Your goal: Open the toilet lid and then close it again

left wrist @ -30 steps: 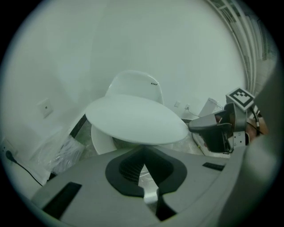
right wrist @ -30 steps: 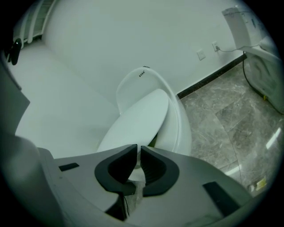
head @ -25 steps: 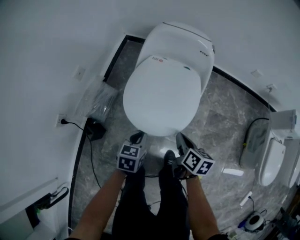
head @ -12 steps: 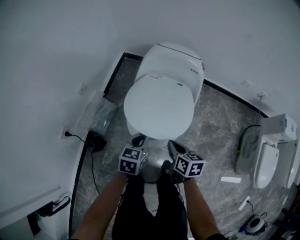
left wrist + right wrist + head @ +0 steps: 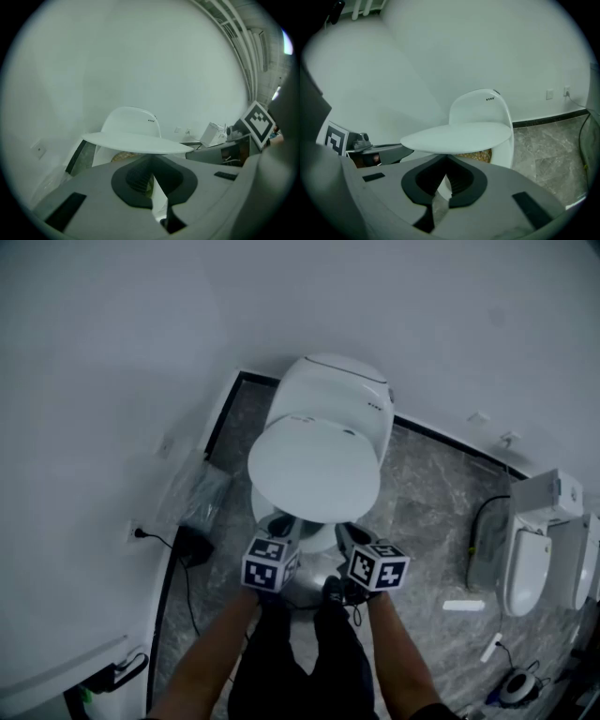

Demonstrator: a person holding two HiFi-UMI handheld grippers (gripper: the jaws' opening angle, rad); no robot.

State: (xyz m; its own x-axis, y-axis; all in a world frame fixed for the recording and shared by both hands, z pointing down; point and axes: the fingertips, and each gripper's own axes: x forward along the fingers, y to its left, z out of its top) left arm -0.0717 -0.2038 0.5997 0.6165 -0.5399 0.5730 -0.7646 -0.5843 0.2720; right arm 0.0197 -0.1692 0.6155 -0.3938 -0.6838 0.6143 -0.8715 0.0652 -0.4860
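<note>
Toilet lid (image 5: 314,470) propped partway up, its front rim resting over two shut pairs of jaws.

In both gripper views the lid shows edge-on as a thin white disc just above and beyond the jaw tips, clear of the bowl, with the toilet's rounded white back (image 5: 333,395) rising behind it. The left gripper (image 5: 279,524) has its jaws pressed together with nothing between them, the tips right under the lid's front rim; whether they touch it cannot be told. The right gripper (image 5: 345,532) is the same: jaws together, empty, tips tucked beneath the rim. The two sit side by side, near each other. Grey marbled floor (image 5: 422,512) lies below and to the right of the right jaws.
</note>
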